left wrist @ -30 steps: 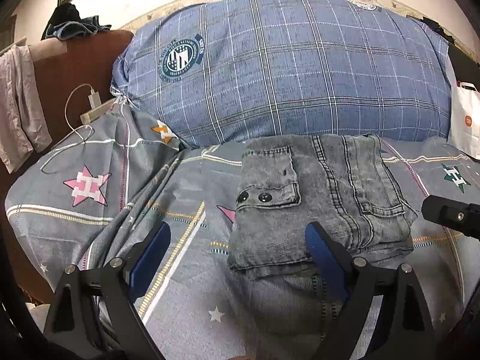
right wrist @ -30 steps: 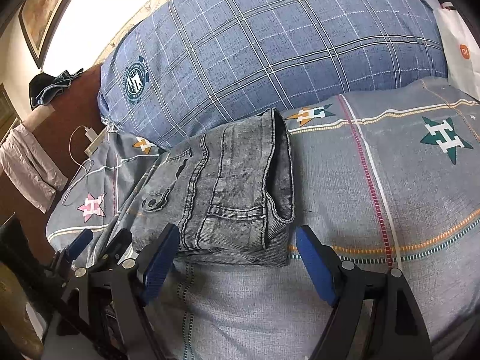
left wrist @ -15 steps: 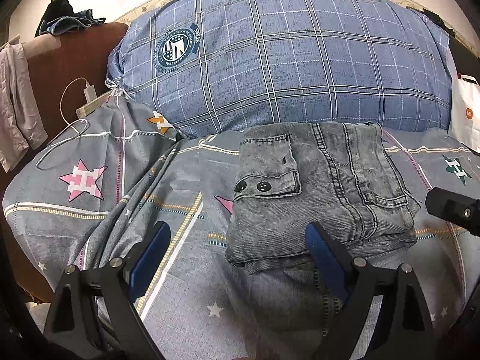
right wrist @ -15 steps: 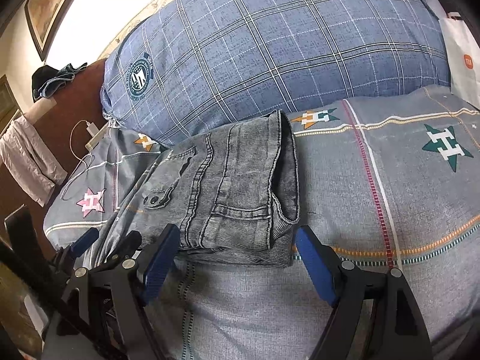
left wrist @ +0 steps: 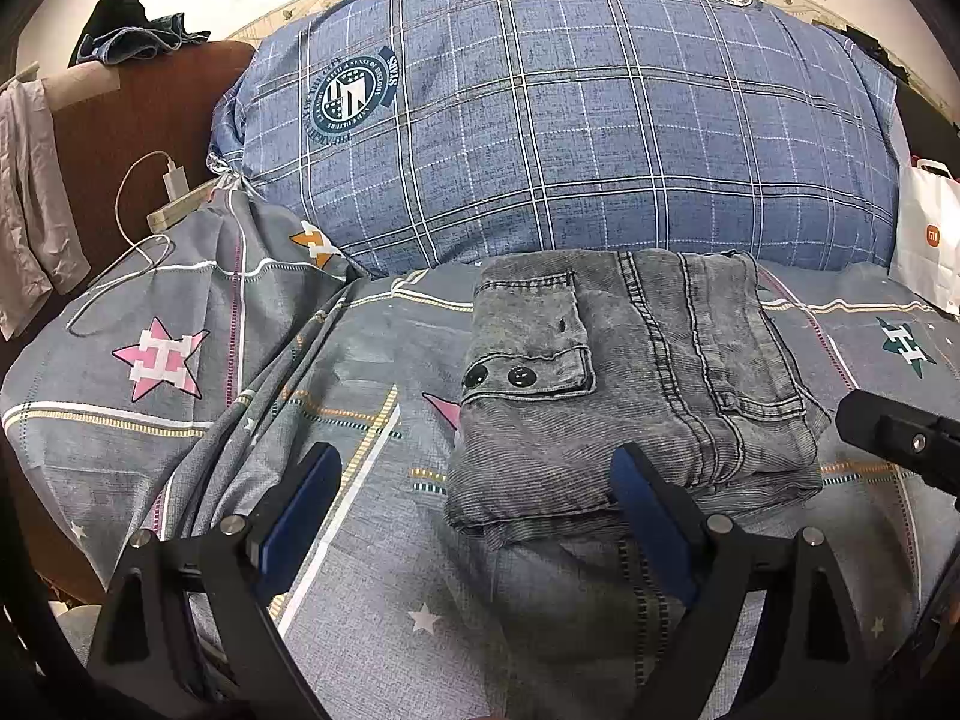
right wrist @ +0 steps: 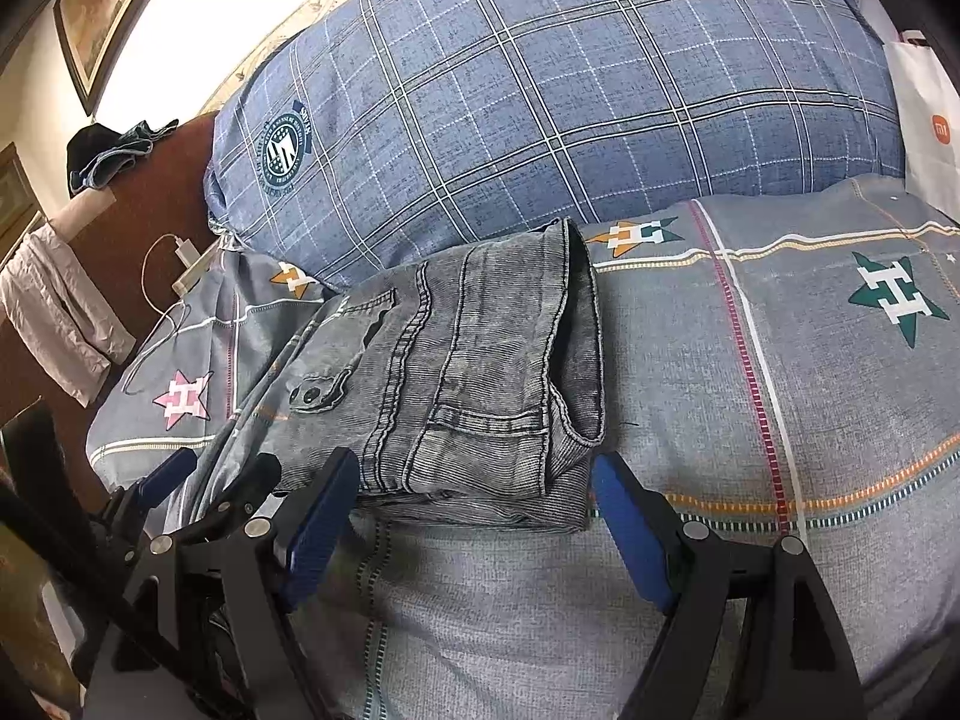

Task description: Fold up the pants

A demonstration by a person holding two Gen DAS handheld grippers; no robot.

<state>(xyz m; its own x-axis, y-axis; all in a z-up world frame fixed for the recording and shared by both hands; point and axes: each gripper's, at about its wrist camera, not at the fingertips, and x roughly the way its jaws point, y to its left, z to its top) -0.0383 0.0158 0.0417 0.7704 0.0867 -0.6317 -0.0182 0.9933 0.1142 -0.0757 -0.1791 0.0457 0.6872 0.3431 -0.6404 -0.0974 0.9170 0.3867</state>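
From the left wrist view the pants, grey denim, lie folded into a compact stack on the bedspread, their far edge touching the big blue plaid pillow at the head of the bed; a flap pocket with two dark snaps faces up; the left gripper hangs just short of the stack's near edge with its jaws wide apart and nothing between the pads, though its right finger overlaps the near edge in the picture and I cannot tell whether it touches; the tip of the right gripper pokes in at the right edge; a white charger cable trails over the bed's left corner, and a white paper bag stands at the right.

From the right wrist view the right gripper is likewise spread wide and empty, straddling the stack's near right corner without pinching it; only here do the layered open ends along the stack's right side show, loose and gaping; only the left view shows the flap pocket squarely.

The fold looks finished to me; the risk is a careless nudge, since a finger catching that loose near edge would drag the top layer and spill the stack; the soft, rumpled bedspread beneath would not hold it square.
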